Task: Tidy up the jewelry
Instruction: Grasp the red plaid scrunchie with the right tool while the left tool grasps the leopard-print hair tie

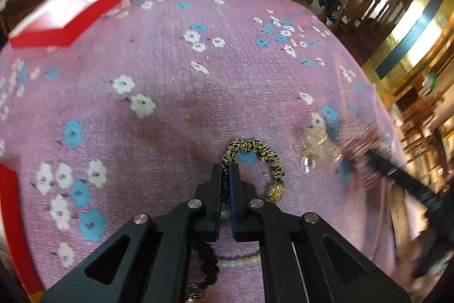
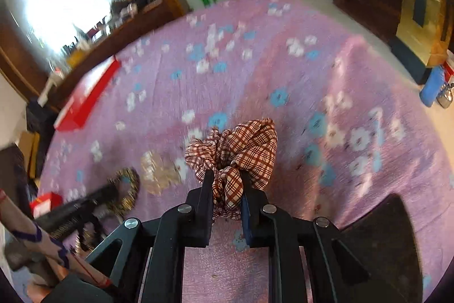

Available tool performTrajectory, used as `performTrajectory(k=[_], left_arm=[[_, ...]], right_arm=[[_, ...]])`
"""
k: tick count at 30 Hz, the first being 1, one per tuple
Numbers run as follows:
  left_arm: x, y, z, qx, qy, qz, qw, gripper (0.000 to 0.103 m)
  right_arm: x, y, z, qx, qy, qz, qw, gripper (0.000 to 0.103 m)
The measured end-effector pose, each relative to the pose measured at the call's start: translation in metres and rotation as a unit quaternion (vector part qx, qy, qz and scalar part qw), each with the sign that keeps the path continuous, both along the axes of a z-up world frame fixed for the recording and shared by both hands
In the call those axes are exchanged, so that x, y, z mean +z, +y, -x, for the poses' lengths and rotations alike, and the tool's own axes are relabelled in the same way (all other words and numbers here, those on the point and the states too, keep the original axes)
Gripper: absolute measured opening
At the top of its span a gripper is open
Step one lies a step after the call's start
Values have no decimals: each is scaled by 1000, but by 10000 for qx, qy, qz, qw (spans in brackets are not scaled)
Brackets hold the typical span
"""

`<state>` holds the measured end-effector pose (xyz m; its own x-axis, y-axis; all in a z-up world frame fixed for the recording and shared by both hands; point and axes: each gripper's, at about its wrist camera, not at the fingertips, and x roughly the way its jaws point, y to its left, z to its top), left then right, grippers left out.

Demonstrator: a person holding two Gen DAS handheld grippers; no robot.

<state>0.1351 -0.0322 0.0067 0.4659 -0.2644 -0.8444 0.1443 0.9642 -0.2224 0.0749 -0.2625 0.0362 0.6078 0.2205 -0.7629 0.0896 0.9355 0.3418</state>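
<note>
My left gripper is shut on a leopard-print bracelet with a gold bead clasp, which lies on the pink flowered cloth. A clear bead bracelet lies just to its right. In the right wrist view my right gripper is shut on a red-and-white plaid scrunchie, whose folds bulge above the fingertips. The left gripper shows there at lower left, blurred, at the leopard bracelet. The right gripper with the scrunchie appears blurred at the right of the left wrist view.
A red box lid lies at the far left of the table, seen too in the right wrist view as the red lid. Another red box edge is near left. A white bead strand and dark beads lie under the left gripper. A sleeve is lower left.
</note>
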Motion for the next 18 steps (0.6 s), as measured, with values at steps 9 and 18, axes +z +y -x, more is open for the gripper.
performTrajectory(k=[9,18], left_arm=[[46,11,27,191,-994,87,9948,4],[76,15,55,503,-1864,-383,9804,4]], right_arm=[[48,-1,35,157,-1322,-351,9905,17],[45,34,30,478,-1375,37,9893,17]])
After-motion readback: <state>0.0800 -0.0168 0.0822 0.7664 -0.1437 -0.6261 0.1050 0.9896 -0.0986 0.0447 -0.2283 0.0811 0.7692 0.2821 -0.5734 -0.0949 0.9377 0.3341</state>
